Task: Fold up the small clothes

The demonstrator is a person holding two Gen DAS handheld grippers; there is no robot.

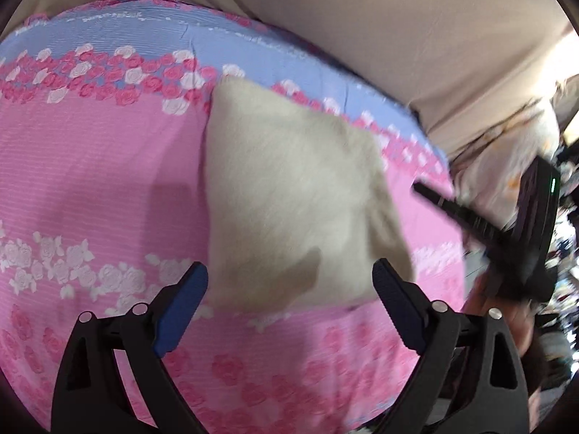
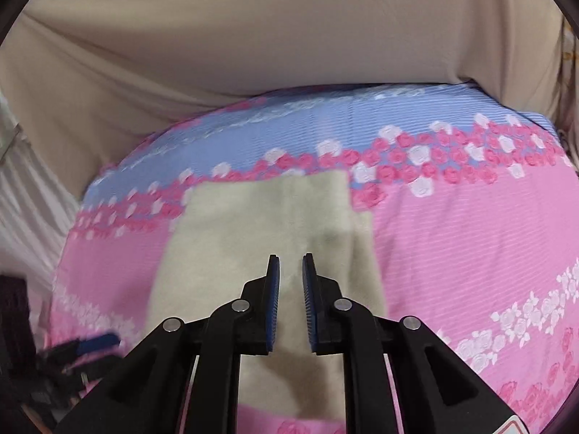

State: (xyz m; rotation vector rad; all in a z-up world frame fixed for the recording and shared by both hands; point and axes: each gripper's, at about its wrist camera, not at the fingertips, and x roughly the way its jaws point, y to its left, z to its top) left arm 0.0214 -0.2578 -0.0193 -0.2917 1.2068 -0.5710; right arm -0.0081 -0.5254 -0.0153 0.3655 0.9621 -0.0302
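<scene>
A small cream garment [image 1: 289, 195] lies folded flat on the pink and blue rose-print sheet [image 1: 90, 181]. My left gripper [image 1: 289, 275] is open wide and empty, its fingers either side of the garment's near edge, above it. My right gripper shows blurred at the right of the left wrist view [image 1: 470, 217]. In the right wrist view the garment [image 2: 253, 224] lies ahead. My right gripper [image 2: 291, 264] hovers over it with its jaws a narrow gap apart and nothing between them. The left gripper [image 2: 90, 343] shows blurred at the lower left.
A beige cloth backdrop [image 2: 289, 36] rises behind the bed. Cluttered items [image 1: 564, 253] lie off the bed's right edge. Pale fabric [image 1: 506, 144] sits beside the bed. The sheet [image 2: 470, 235] stretches out to the right.
</scene>
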